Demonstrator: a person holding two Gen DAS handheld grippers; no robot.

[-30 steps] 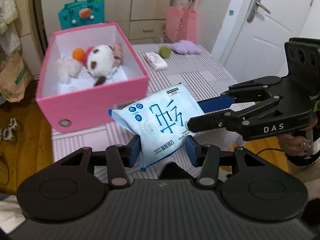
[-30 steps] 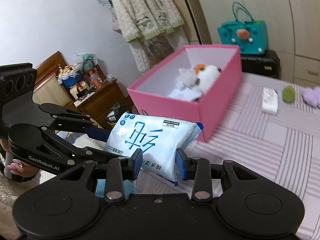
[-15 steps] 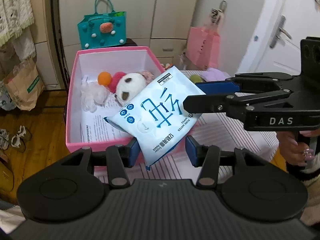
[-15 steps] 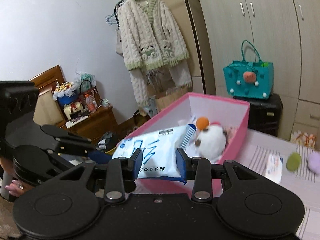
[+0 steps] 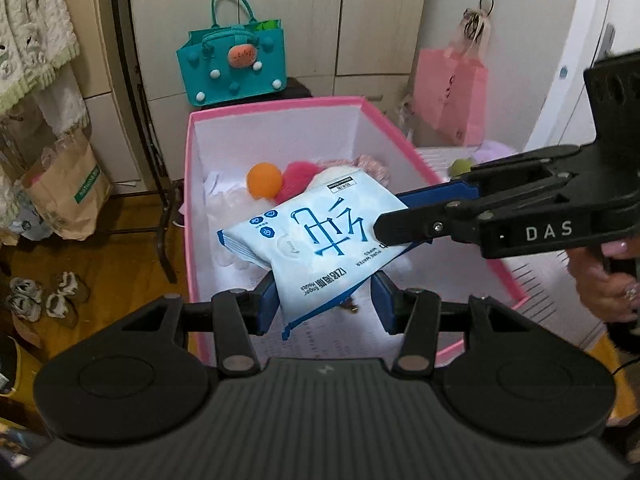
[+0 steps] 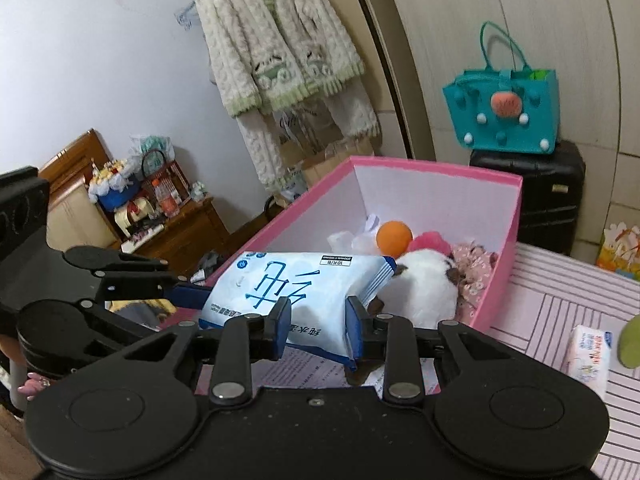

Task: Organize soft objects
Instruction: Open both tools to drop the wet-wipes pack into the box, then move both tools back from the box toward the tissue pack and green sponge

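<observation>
Wipes pack (image 5: pixel 320 240) held over the pink box (image 5: pixel 192 208)

Left gripper (image 5: pixel 324 300) clamped its 6 o'clock corner; right gripper (image 6: pixel 318 326), jaws closing, gripped its 3 o'clock edge.

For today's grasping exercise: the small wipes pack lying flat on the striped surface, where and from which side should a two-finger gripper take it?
Grip the small wipes pack across its narrower width, coming from above: it lies flat, its long edges are clear, and the green ball sits beside one end.
</observation>
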